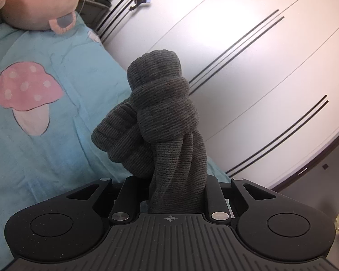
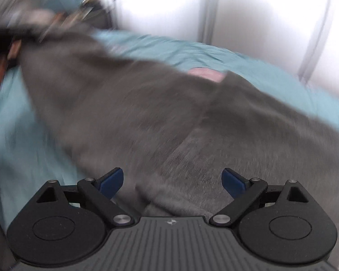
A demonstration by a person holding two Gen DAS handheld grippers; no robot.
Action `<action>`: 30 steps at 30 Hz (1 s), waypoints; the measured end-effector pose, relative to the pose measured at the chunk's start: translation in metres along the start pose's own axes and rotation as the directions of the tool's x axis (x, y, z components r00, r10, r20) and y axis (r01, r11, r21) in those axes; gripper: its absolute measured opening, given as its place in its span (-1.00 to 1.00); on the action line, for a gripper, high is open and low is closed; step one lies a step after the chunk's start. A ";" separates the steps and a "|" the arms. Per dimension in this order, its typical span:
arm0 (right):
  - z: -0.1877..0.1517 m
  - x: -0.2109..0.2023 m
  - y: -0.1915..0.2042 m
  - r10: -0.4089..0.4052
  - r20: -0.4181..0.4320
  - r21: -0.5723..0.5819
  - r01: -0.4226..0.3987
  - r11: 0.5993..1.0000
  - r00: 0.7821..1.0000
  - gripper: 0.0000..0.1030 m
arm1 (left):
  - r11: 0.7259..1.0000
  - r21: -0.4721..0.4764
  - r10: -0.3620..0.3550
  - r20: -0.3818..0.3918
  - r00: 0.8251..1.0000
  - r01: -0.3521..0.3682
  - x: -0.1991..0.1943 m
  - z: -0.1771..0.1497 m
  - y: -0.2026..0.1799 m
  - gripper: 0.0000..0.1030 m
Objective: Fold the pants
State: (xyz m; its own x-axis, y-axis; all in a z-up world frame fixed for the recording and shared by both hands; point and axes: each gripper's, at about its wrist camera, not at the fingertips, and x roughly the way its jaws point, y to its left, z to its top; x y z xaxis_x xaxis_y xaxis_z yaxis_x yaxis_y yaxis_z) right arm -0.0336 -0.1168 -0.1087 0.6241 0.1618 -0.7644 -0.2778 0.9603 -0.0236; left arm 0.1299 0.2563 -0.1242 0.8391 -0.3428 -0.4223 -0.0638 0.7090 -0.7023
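The left gripper point(image 1: 177, 187) is clamped narrow on a bunched wad of the grey knitted pants point(image 1: 160, 117), whose ribbed fabric rises in a twisted knot above the jaws and fills the gap between them; gathering the cloth this way gives a firm purchase on several layers at once, so that one end of the garment can be lifted or carried as a unit. Behind the wad lies the light-blue bedsheet point(image 1: 56, 135) with its pink mushroom print point(image 1: 24, 90), a pink plush toy point(image 1: 38, 4) at the head of the bed, and a white wardrobe point(image 1: 248, 56) with dark trim lines beyond. The right gripper point(image 2: 172, 184) stands wide, its blue pads point(image 2: 111, 181) well apart and pressing on nothing. The right wrist view is motion-blurred, but it shows the pants point(image 2: 147, 113) spread across the sheet point(image 2: 169, 47), with a ridge of cloth running in between the open jaws. A small pink patch point(image 2: 205, 73) shows at the far edge of the cloth; whether it belongs to the garment or to the sheet print cannot be told. The open stance is probably meant to free this hand for a fresh hold. The fold is judged incomplete: one end is bunched, not flattened.
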 end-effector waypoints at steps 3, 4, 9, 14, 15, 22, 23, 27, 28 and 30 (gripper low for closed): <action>-0.005 0.010 0.005 -0.055 -0.070 -0.094 0.049 0.994 0.996 0.20 | 1.000 -0.027 -0.009 -0.009 1.000 0.008 0.003 0.001 0.007 -0.61; -0.006 0.014 0.000 -0.046 -0.093 -0.070 0.039 0.997 0.995 -0.30 | 0.999 -0.032 -0.010 -0.011 1.000 0.010 0.004 0.001 0.008 -0.60; -0.003 0.016 -0.011 0.026 -0.075 0.159 -0.013 0.987 0.997 -0.68 | 0.999 -0.046 -0.008 -0.015 1.000 0.007 0.007 0.002 0.012 -0.61; 0.001 0.009 -0.037 0.177 -0.009 0.337 -0.164 0.927 0.984 -0.26 | 1.000 -0.005 -0.018 0.001 1.000 0.018 0.002 0.003 0.002 -0.61; 0.004 0.005 -0.044 0.185 0.022 0.382 -0.179 0.907 0.983 -0.14 | 1.000 0.004 -0.021 0.005 1.000 0.021 0.000 0.003 -0.002 -0.61; 0.027 -0.067 -0.122 -0.017 0.258 0.567 -0.137 0.812 0.966 0.45 | 0.968 0.228 -0.112 0.044 0.993 0.100 -0.015 -0.007 -0.097 -0.61; 0.028 -0.078 -0.134 -0.045 0.293 0.589 -0.143 0.795 0.955 0.47 | 0.954 0.267 -0.149 0.031 0.988 0.135 -0.015 -0.013 -0.118 -0.61; 0.011 -0.120 -0.177 -0.157 0.406 0.690 -0.190 0.699 0.900 0.54 | 0.860 0.411 -0.301 -0.071 0.951 0.303 -0.002 -0.064 -0.214 -0.60; 0.003 -0.127 -0.187 -0.191 0.425 0.716 -0.199 0.669 0.885 0.58 | 0.835 0.429 -0.330 -0.110 0.937 0.345 0.004 -0.083 -0.236 -0.60; -0.018 -0.141 -0.205 -0.247 0.448 0.764 -0.225 0.605 0.859 0.59 | 0.781 0.454 -0.369 -0.219 0.903 0.429 0.019 -0.129 -0.275 -0.57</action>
State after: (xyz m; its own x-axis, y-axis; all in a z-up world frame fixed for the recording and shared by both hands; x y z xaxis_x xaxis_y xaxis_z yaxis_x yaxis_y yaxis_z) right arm -0.0776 -0.3404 -0.0077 0.9322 0.0035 -0.3620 0.2495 0.7184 0.6494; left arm 0.0939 -0.0249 -0.0125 0.6632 -0.7062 -0.2479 0.5556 0.6865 -0.4691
